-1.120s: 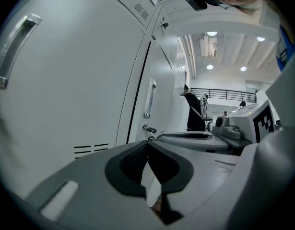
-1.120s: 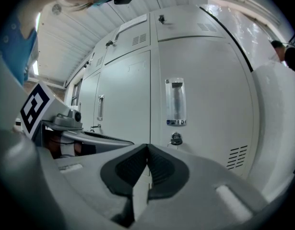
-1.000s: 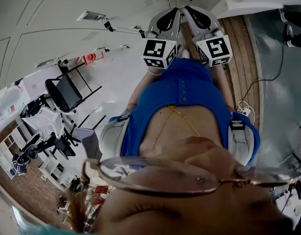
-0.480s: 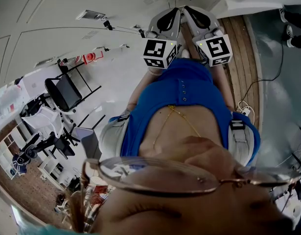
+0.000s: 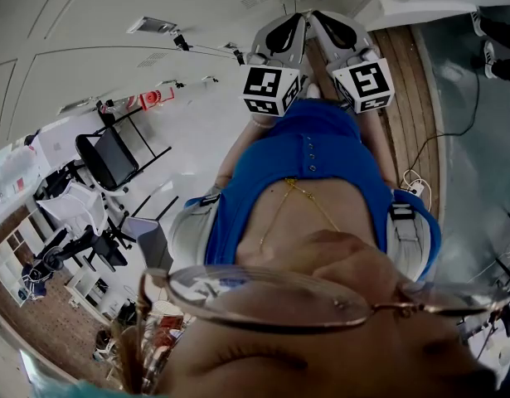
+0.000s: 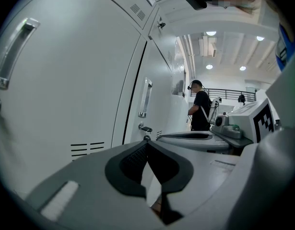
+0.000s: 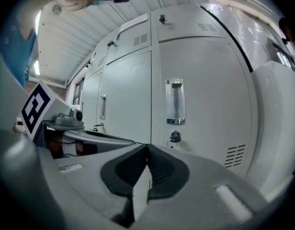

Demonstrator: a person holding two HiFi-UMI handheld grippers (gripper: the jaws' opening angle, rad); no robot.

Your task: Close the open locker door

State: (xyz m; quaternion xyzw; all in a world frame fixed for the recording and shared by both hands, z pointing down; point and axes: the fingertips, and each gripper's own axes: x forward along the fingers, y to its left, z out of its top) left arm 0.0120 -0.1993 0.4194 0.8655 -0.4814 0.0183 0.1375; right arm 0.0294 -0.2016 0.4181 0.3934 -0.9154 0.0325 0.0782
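The fingers of the left gripper [image 6: 147,141] and the right gripper [image 7: 147,148] are pressed together and hold nothing. The locker door [image 7: 205,95] stands ahead of the right fingers, not touching them, and seems flush with its neighbours. Only the left gripper view shows a person [image 6: 201,110] further along the lockers.

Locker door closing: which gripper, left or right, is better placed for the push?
Left, probably. Both are shut, side by side. Past the left gripper a locker door shows a dark gap along its edge, as if ajar; the doors facing the right gripper look flush.
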